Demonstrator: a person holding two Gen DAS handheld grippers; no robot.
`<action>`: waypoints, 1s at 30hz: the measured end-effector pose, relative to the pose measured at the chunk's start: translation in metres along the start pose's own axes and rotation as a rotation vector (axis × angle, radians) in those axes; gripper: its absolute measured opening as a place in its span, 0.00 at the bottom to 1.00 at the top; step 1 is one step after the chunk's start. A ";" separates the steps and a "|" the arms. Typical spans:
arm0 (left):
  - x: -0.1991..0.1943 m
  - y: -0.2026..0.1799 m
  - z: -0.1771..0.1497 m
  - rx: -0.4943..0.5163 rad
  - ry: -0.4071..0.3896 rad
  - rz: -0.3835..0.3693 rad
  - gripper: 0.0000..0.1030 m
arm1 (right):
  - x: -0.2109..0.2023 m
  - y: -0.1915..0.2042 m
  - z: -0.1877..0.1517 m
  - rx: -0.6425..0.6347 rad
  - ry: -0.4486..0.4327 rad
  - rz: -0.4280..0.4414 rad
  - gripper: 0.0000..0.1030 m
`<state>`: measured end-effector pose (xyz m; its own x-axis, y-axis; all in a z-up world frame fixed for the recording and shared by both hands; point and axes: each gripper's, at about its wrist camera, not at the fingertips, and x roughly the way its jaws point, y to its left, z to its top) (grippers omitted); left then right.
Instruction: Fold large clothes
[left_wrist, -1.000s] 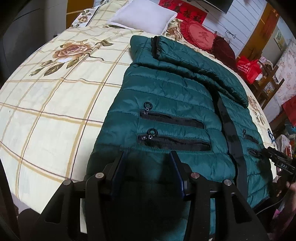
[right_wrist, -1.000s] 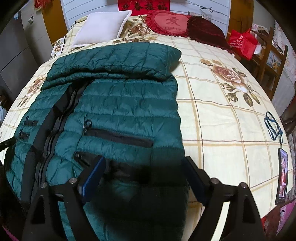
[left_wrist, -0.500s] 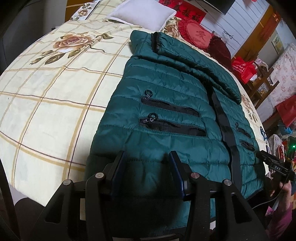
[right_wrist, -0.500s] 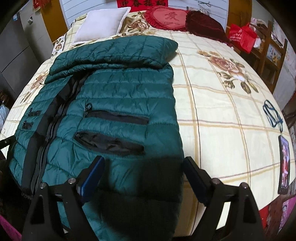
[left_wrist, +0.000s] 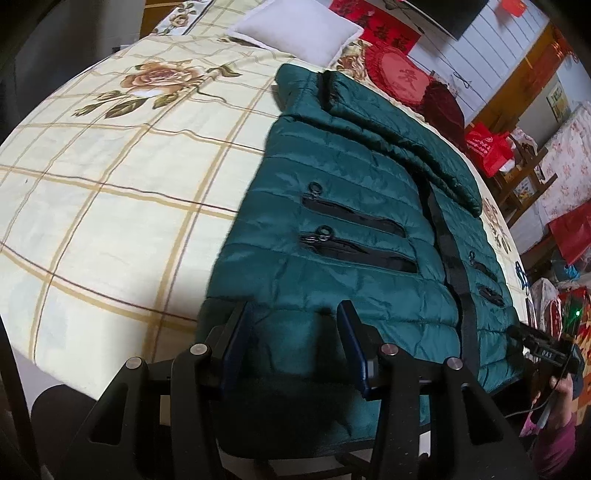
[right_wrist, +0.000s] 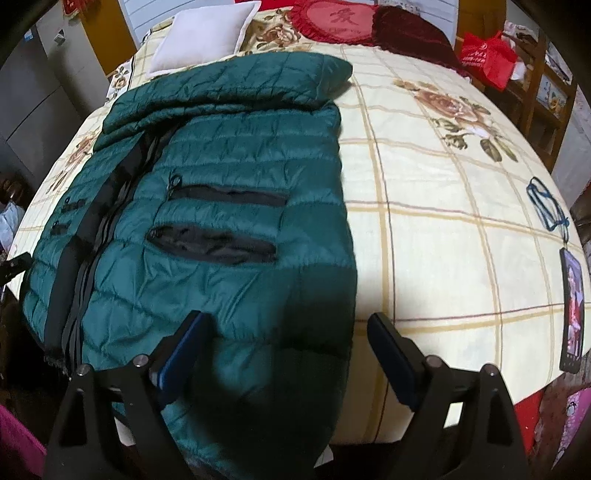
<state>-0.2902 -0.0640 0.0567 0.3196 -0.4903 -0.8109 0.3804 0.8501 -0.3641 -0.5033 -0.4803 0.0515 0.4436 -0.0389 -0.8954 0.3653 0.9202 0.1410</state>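
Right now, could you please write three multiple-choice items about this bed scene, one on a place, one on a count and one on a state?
1. Where does the white pillow lie?
A. at the far end of the bed, beyond the jacket
B. on top of the jacket
C. on the floor

2. How many zipped pockets show on the green jacket panel nearest the left gripper?
A. none
B. two
C. five

3. How do the right gripper's jaws stand?
A. clamped on the pillow
B. fully shut
C. wide open over the jacket's hem

Answers: 1 A, the pillow sits past the collar; 2 B, two black zips lie one above the other; 3 C, both pads stand far apart.
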 end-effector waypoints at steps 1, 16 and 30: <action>0.000 0.003 0.001 -0.008 0.000 0.001 0.28 | 0.001 0.000 -0.002 0.001 0.008 0.009 0.89; 0.009 0.023 -0.006 -0.086 0.046 -0.017 0.43 | 0.013 0.001 -0.014 0.025 0.072 0.157 0.91; 0.015 0.036 -0.006 -0.115 0.036 -0.016 0.50 | 0.016 0.004 -0.011 0.017 0.066 0.164 0.93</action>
<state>-0.2768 -0.0392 0.0290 0.2822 -0.4988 -0.8195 0.2825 0.8595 -0.4259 -0.5039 -0.4732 0.0331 0.4437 0.1373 -0.8856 0.3062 0.9055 0.2938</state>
